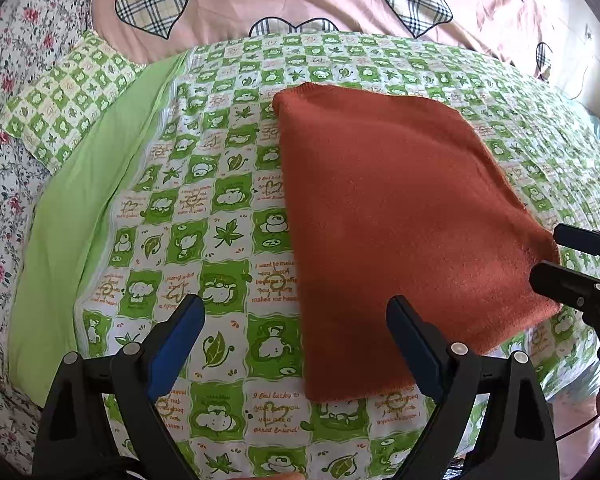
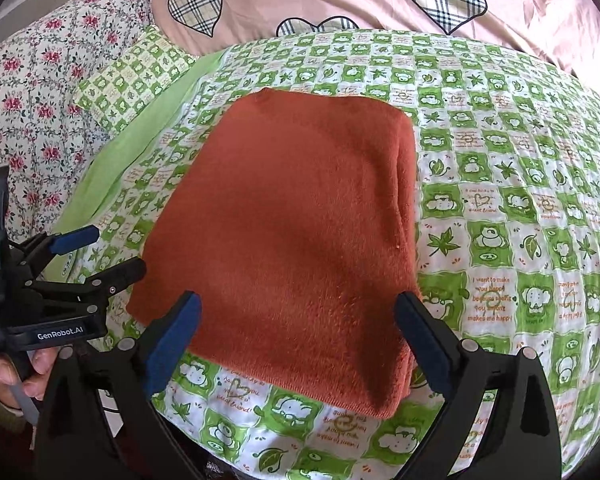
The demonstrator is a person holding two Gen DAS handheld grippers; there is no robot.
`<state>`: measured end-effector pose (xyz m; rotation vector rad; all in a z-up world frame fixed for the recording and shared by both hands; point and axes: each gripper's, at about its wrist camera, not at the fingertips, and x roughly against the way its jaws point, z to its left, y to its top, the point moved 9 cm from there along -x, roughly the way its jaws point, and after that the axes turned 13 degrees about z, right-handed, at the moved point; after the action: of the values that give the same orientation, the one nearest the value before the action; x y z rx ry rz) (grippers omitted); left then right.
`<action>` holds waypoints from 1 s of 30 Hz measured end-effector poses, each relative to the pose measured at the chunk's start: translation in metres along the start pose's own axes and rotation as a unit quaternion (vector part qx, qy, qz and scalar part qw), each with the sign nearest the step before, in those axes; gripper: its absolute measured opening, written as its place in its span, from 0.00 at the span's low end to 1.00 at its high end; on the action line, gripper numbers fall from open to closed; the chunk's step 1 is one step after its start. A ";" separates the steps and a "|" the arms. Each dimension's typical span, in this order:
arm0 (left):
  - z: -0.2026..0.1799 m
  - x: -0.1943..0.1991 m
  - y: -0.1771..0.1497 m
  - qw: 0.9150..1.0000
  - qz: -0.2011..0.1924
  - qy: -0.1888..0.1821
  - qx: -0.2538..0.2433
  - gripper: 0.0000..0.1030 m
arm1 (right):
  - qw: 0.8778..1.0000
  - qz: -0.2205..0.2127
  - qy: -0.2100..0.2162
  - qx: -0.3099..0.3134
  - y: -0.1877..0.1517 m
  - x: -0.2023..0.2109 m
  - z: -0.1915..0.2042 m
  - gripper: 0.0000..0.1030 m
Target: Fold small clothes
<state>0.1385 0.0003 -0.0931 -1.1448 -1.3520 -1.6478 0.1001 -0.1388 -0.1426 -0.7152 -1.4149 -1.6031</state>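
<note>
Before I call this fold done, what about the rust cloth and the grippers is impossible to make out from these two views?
- Layers and underside of the rust cloth: hidden by its own top face in both views.
- Its near edge in the left wrist view: partly behind a finger of the left gripper.
- Right gripper: in the left wrist view, cut off by the frame's right edge.

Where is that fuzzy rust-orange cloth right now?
The folded rust-orange fleece garment lies flat on the green-and-white checked bedspread, straight ahead of the open right gripper, toward the bed's near edge.
</note>
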 end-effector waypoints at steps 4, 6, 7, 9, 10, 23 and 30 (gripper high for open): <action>0.004 -0.005 0.005 0.999 0.005 -0.048 0.013 0.90 | 1.000 -0.021 0.014 -0.018 0.007 0.008 -0.007 0.94; 0.005 -0.009 0.011 0.996 0.009 -0.081 0.022 0.90 | 0.999 -0.036 0.018 -0.029 0.015 0.011 -0.015 0.94; 0.006 -0.011 0.015 0.995 0.011 -0.091 0.025 0.90 | 0.998 -0.043 0.020 -0.036 0.020 0.012 -0.021 0.94; 0.009 -0.018 0.025 0.994 0.013 -0.101 0.034 0.90 | 0.997 -0.048 0.025 -0.049 0.029 0.011 -0.032 0.94; 0.011 -0.022 0.030 0.994 0.012 -0.105 0.037 0.90 | 0.996 -0.051 0.029 -0.060 0.035 0.009 -0.040 0.94; 0.026 -0.082 0.095 0.978 0.047 -0.177 0.095 0.86 | 0.989 -0.006 0.083 -0.123 0.096 -0.058 -0.084 0.30; 0.002 -0.079 0.105 0.979 0.037 -0.193 0.059 0.45 | 0.992 -0.058 0.064 -0.094 0.108 -0.031 -0.080 0.11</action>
<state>0.2630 -0.0202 -0.1299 -1.4756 -1.5997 -1.3155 0.2183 -0.2082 -0.1327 -0.6340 -1.2426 -1.8569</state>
